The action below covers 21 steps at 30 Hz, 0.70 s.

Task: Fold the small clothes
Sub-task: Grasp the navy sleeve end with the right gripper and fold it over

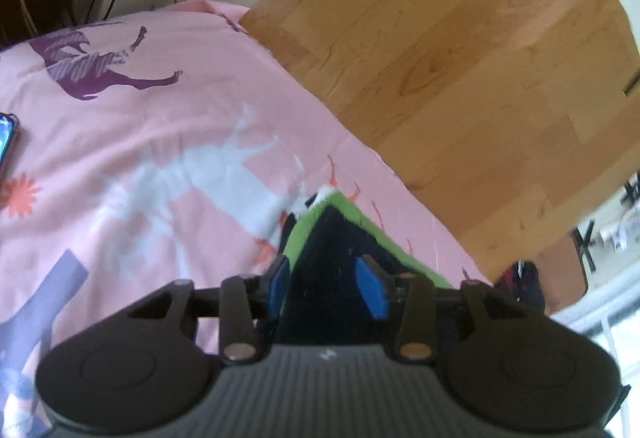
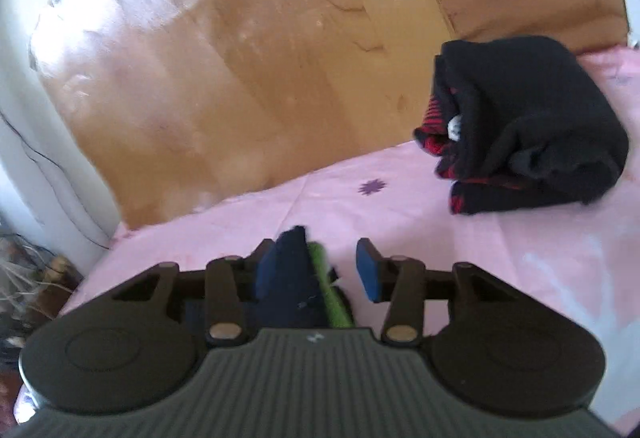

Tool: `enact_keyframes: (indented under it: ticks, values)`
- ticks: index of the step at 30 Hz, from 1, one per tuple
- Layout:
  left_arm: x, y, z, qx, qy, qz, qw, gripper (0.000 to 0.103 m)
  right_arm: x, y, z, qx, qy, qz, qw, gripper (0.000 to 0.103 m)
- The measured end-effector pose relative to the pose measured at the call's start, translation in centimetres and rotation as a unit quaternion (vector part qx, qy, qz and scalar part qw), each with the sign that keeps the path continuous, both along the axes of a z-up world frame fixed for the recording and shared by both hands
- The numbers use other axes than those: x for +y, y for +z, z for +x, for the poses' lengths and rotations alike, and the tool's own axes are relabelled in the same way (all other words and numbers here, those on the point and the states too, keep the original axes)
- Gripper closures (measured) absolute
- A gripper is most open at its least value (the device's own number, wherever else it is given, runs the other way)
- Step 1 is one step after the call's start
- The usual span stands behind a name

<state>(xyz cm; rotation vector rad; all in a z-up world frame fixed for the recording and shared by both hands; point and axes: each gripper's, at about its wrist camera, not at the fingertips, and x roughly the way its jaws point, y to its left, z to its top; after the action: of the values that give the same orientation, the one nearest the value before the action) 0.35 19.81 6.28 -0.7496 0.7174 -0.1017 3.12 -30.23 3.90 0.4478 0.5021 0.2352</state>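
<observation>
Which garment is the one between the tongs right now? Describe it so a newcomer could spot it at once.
Start from the pink printed bedcover that borders the wooden floor. Near its floor-side edge, a small dark navy garment with a bright green band sits between the blue pads of both tongs. The only other clothes, a black and red heap, lie apart and carry no green.

Blk gripper [image 1: 326,284], blue pads [image 1: 372,288]

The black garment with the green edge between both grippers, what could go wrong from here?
1. The black garment with the green edge sits between open jaws on both the left gripper and right gripper, so it may slip.
2. It lies near the pink printed bedsheet's edge and could fall onto the wooden floor.
</observation>
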Motion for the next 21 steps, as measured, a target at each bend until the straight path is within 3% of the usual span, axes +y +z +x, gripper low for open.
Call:
enact_keyframes:
  ticks: [3, 6, 9, 11, 13, 16, 21]
  values:
    - [-0.9, 0.6, -0.6, -0.019, -0.013, 0.003, 0.9997, 0.062, -1.3, -1.5, -2.4, -0.002, 0.004, 0.002, 1.0, 0.049]
    - [-3.3, 1.8, 0.4, -0.048, -0.049, 0.023, 0.9973, 0.056, -2.0, -3.3, -2.9, 0.028, -0.004, 0.027, 0.999, 0.046]
    - [-7.1, 2.3, 2.1, -0.064, -0.076, 0.086, 0.9913, 0.054, -1.7, -3.5, -3.0, 0.041, -0.021, 0.057, 0.997, 0.045]
    - [-9.3, 1.8, 3.4, -0.071, -0.08, 0.135, 0.9851, 0.052, -0.7, -2.8, -3.6, 0.015, -0.032, 0.043, 0.998, 0.045]
    - [-10.6, 1.0, 4.1, -0.065, -0.068, 0.178, 0.9796, 0.052, 0.6, -2.2, -3.5, 0.0, -0.03, 0.011, 0.999, 0.036]
    - [-10.8, -0.7, 5.3, -0.051, -0.063, 0.175, 0.9811, 0.052, 0.8, -2.7, -2.1, 0.015, -0.027, 0.005, 1.0, 0.032]
    - [-11.5, -1.3, 5.5, -0.062, -0.069, 0.203, 0.9747, 0.05, -0.8, -4.9, 0.2, 0.067, -0.015, 0.072, 0.995, 0.03]
